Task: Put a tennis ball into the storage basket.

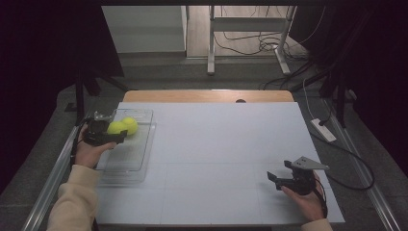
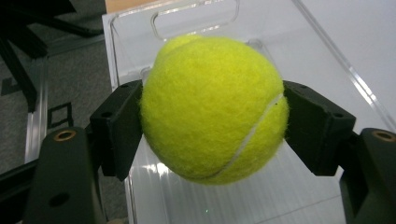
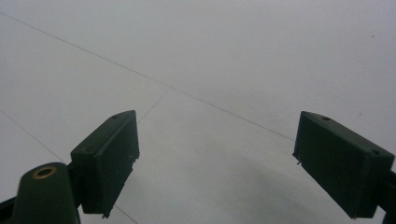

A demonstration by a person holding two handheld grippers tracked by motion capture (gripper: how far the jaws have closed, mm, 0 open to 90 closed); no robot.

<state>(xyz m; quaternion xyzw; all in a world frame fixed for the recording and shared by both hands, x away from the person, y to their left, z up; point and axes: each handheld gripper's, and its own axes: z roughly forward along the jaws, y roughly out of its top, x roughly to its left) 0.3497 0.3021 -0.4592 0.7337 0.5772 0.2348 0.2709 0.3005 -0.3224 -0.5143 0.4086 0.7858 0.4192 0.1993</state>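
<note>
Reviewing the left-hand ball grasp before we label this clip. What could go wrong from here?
1. The left gripper pinches the tennis ball with only the jaw tips at its sides; the round, fuzzy ball might squirt out.
2. A second ball already lies in the clear tray, right beside the held one; a release here could knock it or send both rolling.

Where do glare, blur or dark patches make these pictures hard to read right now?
High view: dark edges, soft detail, clear tray faint beside the second ball. Left gripper view: sharp tennis ball clamped in the left gripper, glare streaks on the tray floor. Right gripper view: even light, soft shadow under the right gripper.
</note>
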